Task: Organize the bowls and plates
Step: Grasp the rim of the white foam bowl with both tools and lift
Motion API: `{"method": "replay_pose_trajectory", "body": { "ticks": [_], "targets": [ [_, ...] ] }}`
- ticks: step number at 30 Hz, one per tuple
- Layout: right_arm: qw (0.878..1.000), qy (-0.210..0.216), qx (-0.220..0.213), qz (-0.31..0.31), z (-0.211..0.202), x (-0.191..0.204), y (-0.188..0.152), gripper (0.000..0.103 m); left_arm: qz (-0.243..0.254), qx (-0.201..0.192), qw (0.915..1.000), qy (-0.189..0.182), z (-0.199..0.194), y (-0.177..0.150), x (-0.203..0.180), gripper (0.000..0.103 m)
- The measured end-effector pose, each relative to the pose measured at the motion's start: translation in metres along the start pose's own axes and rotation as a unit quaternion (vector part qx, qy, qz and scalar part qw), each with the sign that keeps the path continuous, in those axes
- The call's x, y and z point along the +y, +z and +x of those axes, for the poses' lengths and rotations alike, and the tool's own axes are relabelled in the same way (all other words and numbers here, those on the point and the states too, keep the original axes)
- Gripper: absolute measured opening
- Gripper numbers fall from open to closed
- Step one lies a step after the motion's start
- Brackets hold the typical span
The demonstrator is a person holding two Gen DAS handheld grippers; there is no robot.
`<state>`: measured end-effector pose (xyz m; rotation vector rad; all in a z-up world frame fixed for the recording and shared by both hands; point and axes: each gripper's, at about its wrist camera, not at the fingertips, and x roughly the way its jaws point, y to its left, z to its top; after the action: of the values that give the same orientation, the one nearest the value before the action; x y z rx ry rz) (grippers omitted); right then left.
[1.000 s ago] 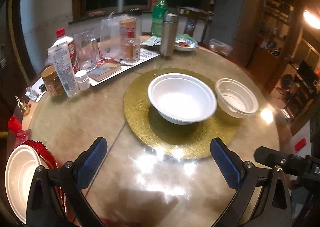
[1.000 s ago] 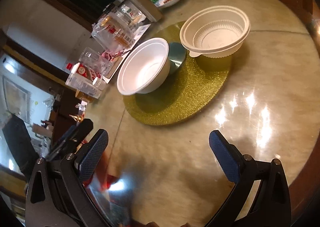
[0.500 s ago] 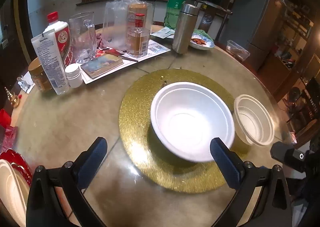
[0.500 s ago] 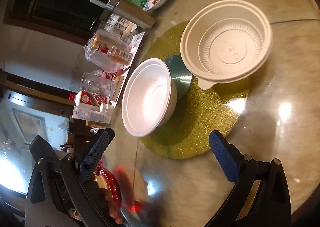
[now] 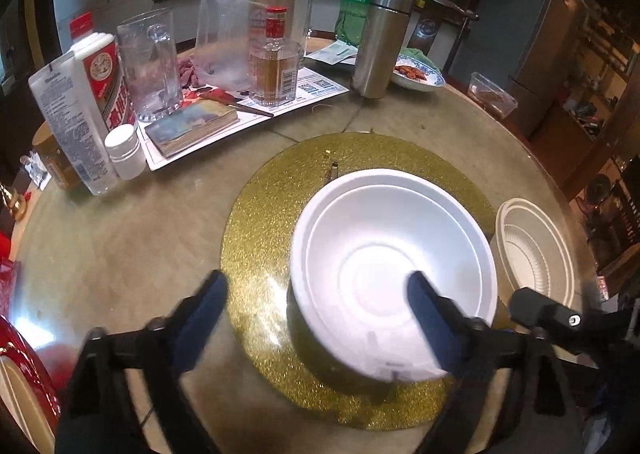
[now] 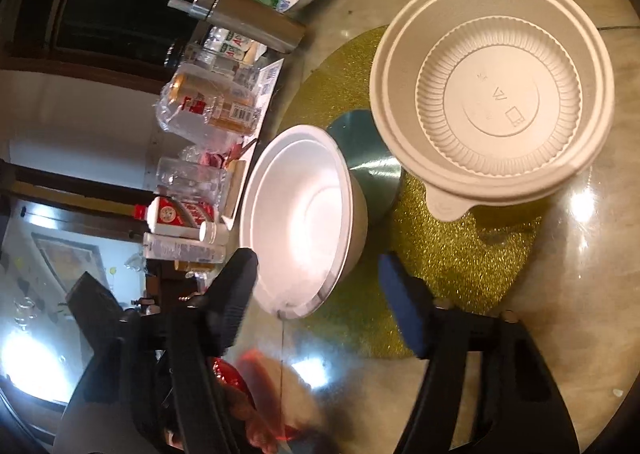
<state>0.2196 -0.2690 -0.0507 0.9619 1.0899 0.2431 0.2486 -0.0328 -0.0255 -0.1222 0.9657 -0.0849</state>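
Observation:
A white foam bowl (image 5: 394, 270) sits on a round gold mat (image 5: 264, 222) in the middle of the table; it also shows in the right wrist view (image 6: 304, 214). A beige ribbed plastic bowl (image 6: 496, 102) stands at the mat's edge, to the right in the left wrist view (image 5: 534, 250). My left gripper (image 5: 316, 306) is open, its right finger over the foam bowl's inside and its left finger outside the near rim. My right gripper (image 6: 316, 290) is open, astride the foam bowl's near edge. A red plate (image 5: 24, 370) with a white plate on it lies at bottom left.
Bottles, a glass mug (image 5: 150, 66), a steel flask (image 5: 380, 42), a book (image 5: 192, 126) and a dish of food (image 5: 418, 72) crowd the table's far side. A small plastic box (image 5: 492, 94) sits at far right. A dark disc (image 6: 368, 162) lies between the bowls.
Both grippers have moved in toward the white foam bowl and their fingers have drawn closer together. The left gripper's fingers now straddle the bowl's rim. The bowls have not moved.

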Motion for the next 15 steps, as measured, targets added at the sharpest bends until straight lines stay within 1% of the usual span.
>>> {"method": "replay_pose_trajectory", "body": {
  "ticks": [1,3,4,5,7,9,11,13,14,15],
  "targets": [
    [1.0,-0.002,-0.001,0.002,0.002,-0.001,0.002,0.054,0.001,0.002,1.0,0.005,0.003,0.001,-0.001,0.07],
    [1.0,-0.007,-0.005,0.004,0.005,-0.003,0.004,0.053,0.002,0.014,0.9999,0.002,0.01,0.002,-0.002,0.05],
    [1.0,-0.009,-0.005,0.005,0.007,-0.004,0.005,0.052,0.003,0.023,0.9997,0.002,0.015,0.003,-0.003,0.047],
    [1.0,-0.011,-0.005,0.006,0.009,-0.004,0.005,0.048,0.003,0.026,0.9997,0.003,0.019,0.003,-0.003,0.044],
    [1.0,-0.016,-0.005,0.002,0.012,-0.004,0.007,0.043,0.003,0.029,0.9996,0.004,0.022,0.002,-0.004,0.041],
    [1.0,-0.026,-0.01,-0.003,0.013,-0.003,0.007,0.041,0.003,0.031,0.9995,0.003,0.024,0.001,-0.005,0.036],
    [0.999,-0.032,-0.014,0.0,0.015,-0.005,0.008,0.026,0.007,0.032,0.9994,0.007,0.026,0.0,-0.007,0.034],
    [0.999,-0.041,-0.016,0.001,0.017,-0.007,0.008,0.021,0.011,0.027,0.9995,0.012,0.027,-0.001,-0.008,0.032],
    [0.999,-0.044,-0.016,0.001,0.019,-0.008,0.007,0.015,0.012,0.027,0.9994,0.016,0.027,-0.001,-0.008,0.027],
    [0.999,-0.046,-0.015,-0.001,0.02,-0.008,0.006,0.014,0.013,0.027,0.9994,0.019,0.028,-0.001,-0.008,0.019]
  ]
}}
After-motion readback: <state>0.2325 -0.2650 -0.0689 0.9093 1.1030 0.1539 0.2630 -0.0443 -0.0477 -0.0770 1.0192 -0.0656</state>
